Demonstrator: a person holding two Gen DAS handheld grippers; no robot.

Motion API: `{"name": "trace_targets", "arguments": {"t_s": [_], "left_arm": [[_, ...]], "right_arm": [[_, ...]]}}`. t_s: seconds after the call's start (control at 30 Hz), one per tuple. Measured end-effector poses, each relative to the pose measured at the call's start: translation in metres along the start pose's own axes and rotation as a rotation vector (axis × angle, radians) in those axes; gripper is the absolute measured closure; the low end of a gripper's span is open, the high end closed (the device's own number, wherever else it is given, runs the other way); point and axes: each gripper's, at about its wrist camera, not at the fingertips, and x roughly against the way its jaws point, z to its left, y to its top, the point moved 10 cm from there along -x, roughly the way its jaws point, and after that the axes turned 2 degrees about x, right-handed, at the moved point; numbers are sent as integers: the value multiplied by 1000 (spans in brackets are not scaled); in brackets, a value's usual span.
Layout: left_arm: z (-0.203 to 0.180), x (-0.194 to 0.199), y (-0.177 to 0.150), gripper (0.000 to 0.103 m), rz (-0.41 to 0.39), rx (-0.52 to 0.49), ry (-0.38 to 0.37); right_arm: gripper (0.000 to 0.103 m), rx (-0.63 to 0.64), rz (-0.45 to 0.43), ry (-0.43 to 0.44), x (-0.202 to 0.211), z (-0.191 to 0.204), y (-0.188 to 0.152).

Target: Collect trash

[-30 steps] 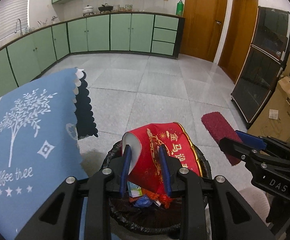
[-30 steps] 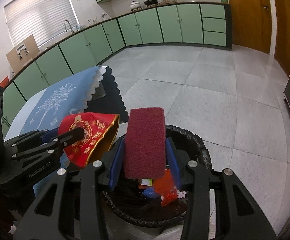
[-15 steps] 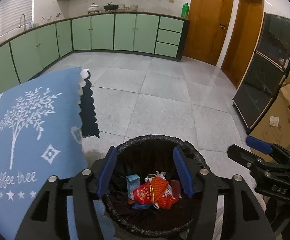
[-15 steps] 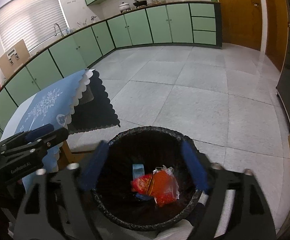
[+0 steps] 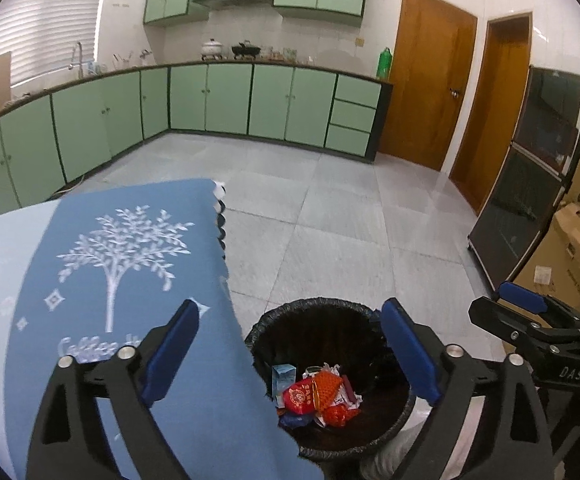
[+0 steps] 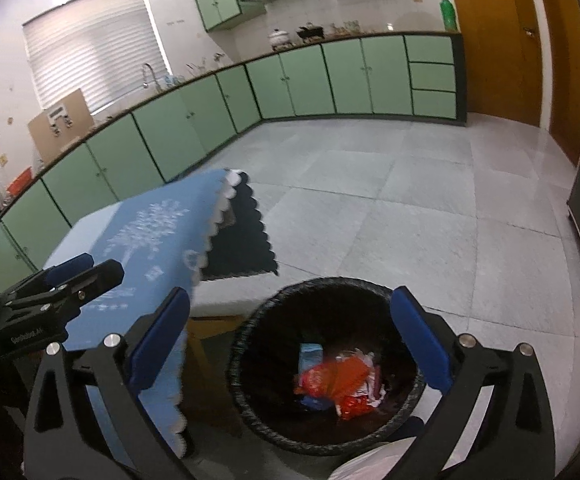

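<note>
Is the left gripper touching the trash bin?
Apart. In the left wrist view the left gripper hangs open above the trash bin; its right finger only overlaps the rim in the image, and nothing is between the fingers.

**Bin mouth open from above, table edge crowding its left**

The black-lined trash bin [image 5: 330, 316] stands uncovered, its opening clear above the wrappers [image 5: 318, 394] lying low inside. The blue tablecloth [image 5: 129, 280] and the table under it press close on the bin's left side, overhanging near the rim. Ahead, the grey tiled floor [image 5: 330, 208] lies open up to the green cabinets [image 5: 229, 100]. Cardboard boxes [image 5: 570, 256] and a dark cabinet [image 5: 530, 184] block the right.
</note>
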Motion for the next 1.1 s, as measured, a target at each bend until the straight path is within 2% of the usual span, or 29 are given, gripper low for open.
{"name": "trace_targets", "arguments": {"t_s": [0.2,0.67,1.1], "left_arm": [[5,42,5,9,-46,6,20],[16,119,-1,6,-119,6,55],[18,153,-12,6,-156,0,72]], "right_arm": [[5,56,-34,25,35,33,7],[5,112,-78,39,93,73,4],[5,169,-108,73,115,107,1]]}}
